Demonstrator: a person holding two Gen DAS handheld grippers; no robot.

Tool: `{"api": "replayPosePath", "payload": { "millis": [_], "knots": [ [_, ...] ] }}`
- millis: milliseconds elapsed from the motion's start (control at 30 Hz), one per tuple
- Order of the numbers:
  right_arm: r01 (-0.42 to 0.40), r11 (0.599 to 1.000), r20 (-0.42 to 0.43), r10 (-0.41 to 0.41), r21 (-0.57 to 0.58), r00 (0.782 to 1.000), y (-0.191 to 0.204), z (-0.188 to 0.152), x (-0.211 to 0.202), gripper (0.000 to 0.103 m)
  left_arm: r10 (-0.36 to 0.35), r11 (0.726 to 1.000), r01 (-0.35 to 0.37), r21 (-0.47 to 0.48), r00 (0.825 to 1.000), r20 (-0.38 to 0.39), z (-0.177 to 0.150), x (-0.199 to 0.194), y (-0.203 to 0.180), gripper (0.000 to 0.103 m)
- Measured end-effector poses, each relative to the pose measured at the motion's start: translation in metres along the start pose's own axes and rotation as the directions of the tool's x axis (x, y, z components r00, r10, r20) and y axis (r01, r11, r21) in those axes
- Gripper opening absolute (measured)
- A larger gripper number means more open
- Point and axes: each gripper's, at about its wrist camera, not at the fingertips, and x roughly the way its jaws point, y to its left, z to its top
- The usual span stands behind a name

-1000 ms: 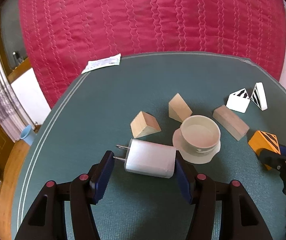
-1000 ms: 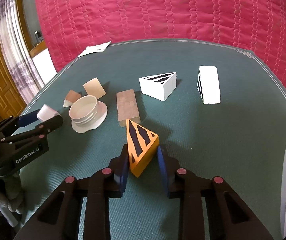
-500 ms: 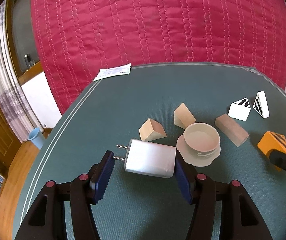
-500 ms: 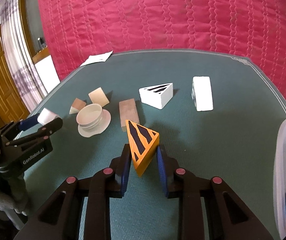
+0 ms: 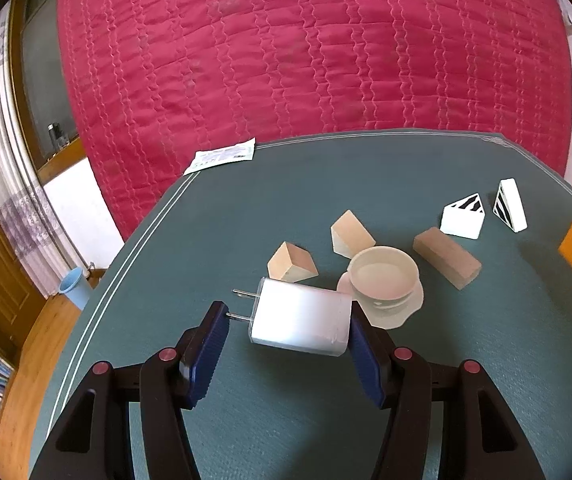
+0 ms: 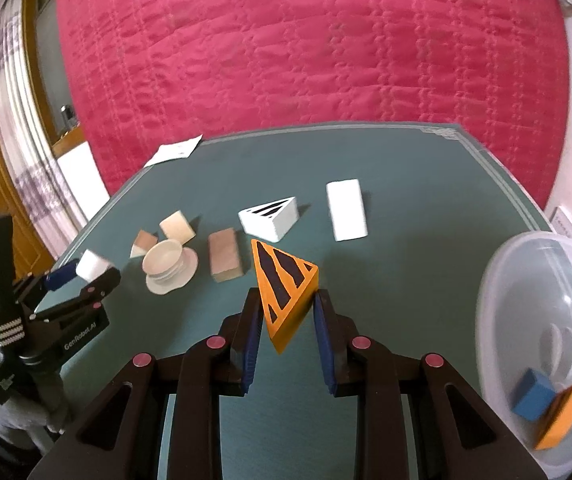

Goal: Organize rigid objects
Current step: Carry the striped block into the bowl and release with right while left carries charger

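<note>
Orange and black stripes up front — the right gripper [image 6: 287, 312] is clamped tight on the striped orange wedge [image 6: 284, 286], blue pads pressing both its flanks, the wedge's point hanging down between them clear of the green table [image 6: 405, 216]. Off to the right sits a clear plastic tub [image 6: 525, 280], and inside it a blue block [image 6: 533, 394] leans against an orange block [image 6: 565, 412].

Over on the other side, the left gripper [image 5: 287, 330] holds a white charger [image 5: 299, 322] sideways across its jaws: right pad against the body's end, the two prongs pointing at the left pad, the lower prong touching it. Jaws at a middling width, filled by the charger.

Just beyond the charger lies a cream cup [image 5: 383, 278] on its saucer [image 5: 401, 314]. Two pale wooden wedges — one [image 5: 291, 262] behind the charger, one [image 5: 349, 232] just behind the cup. A brown wooden block [image 5: 445, 258] lies to the cup's right, angled. Farther right, two white wedges with black stripes [image 5: 463, 216] [image 5: 509, 206] stand near each other, not touching.

At the table's far left corner rests a paper sachet [image 5: 222, 156], and behind it all hangs a red quilted cloth [image 5: 305, 48].
</note>
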Motion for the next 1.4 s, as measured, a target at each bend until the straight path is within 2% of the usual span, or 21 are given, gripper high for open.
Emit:
{"api": "replayPosePath", "payload": {
  "millis": [333, 600, 900, 1133, 1233, 1400],
  "knots": [
    [0.097, 0.992, 0.05, -0.101, 0.084, 0.994, -0.051, 0.001, -0.037, 0.027, -0.017, 1.0, 0.017, 0.019, 1.0, 0.001, -0.003, -0.005, -0.009, 0.062],
    [0.191, 0.963, 0.06, -0.206, 0.19, 0.977, -0.108, -0.006, -0.066, 0.027, -0.04, 0.999, 0.04, 0.031, 0.999, 0.0, -0.007, -0.014, -0.019, 0.062],
    [0.273, 0.905, 0.051, -0.306, 0.327, 0.951, -0.174, -0.026, -0.1, 0.027, -0.131, 0.991, 0.131, 0.006, 0.991, -0.017, -0.005, -0.028, -0.031, 0.062],
    [0.282, 0.878, 0.057, -0.328, 0.386, 0.943, -0.195, -0.032, -0.113, 0.029, -0.177, 0.984, 0.177, 0.028, 0.984, 0.004, -0.003, -0.046, -0.05, 0.062],
    [0.283, 0.869, 0.05, -0.33, 0.406, 0.943, -0.197, -0.035, -0.11, 0.046, -0.211, 0.977, 0.211, 0.039, 0.977, 0.007, 0.0, -0.052, -0.059, 0.062],
    [0.285, 0.862, 0.046, -0.334, 0.42, 0.942, -0.199, -0.036, -0.109, 0.047, -0.317, 0.945, 0.317, 0.075, 0.948, -0.012, 0.011, -0.063, -0.087, 0.062]
  ]
}}
